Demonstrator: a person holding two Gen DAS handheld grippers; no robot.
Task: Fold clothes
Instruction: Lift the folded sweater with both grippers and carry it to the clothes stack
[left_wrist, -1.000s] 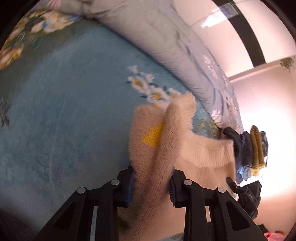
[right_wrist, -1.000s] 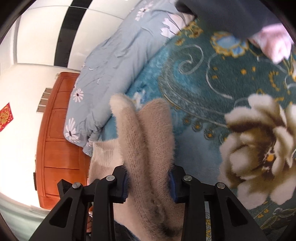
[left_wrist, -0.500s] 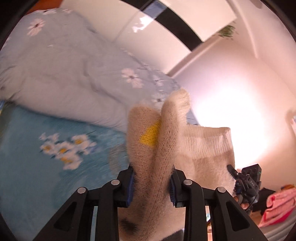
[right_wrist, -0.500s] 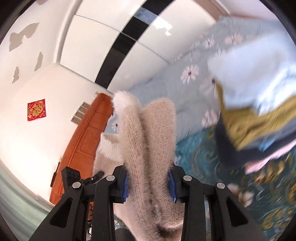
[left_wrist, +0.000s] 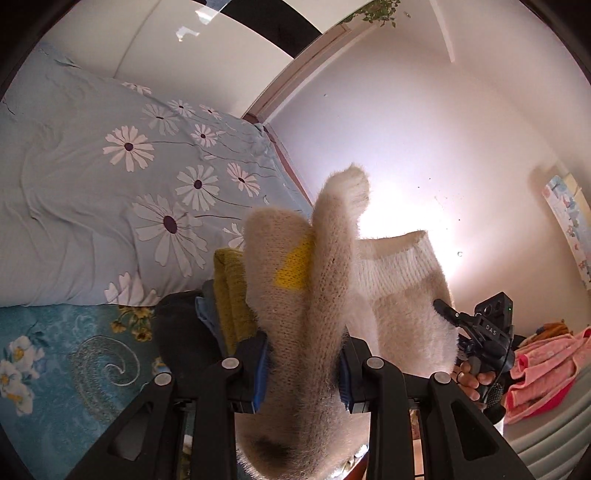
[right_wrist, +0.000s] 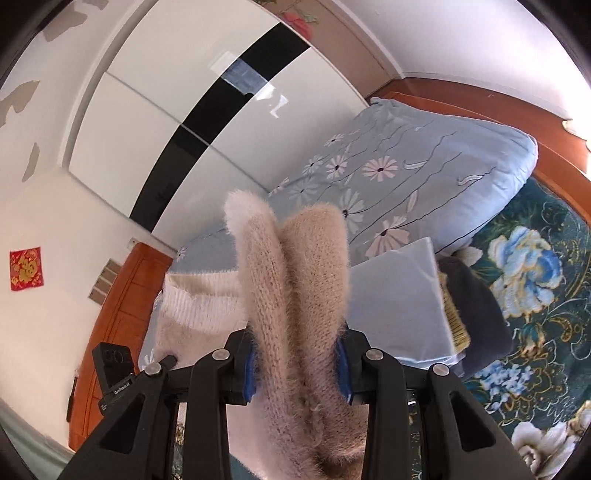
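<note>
A fuzzy beige sweater (left_wrist: 306, 295) with a yellow patch and a white ribbed band hangs in the air between both grippers. My left gripper (left_wrist: 301, 373) is shut on a bunched fold of it. My right gripper (right_wrist: 295, 365) is shut on another fold of the same sweater (right_wrist: 295, 280). The right gripper also shows in the left wrist view (left_wrist: 484, 339), and the left gripper shows at the lower left of the right wrist view (right_wrist: 118, 373). A stack of folded clothes (left_wrist: 221, 302) lies on the bed just beyond the sweater; in the right wrist view it has a light blue garment on top (right_wrist: 399, 306).
A light blue daisy-print duvet (left_wrist: 110, 192) lies at the back of the bed. The teal floral blanket (right_wrist: 535, 288) covers the bed. A pink garment (left_wrist: 543, 365) lies at the right. A wooden headboard (right_wrist: 114, 325) and white wardrobe (right_wrist: 184, 92) stand behind.
Both grippers have lifted and tilted up with the sweater, from low over the blanket to facing the duvet and walls. The folded stack now sits just ahead. Both grips are unchanged.
</note>
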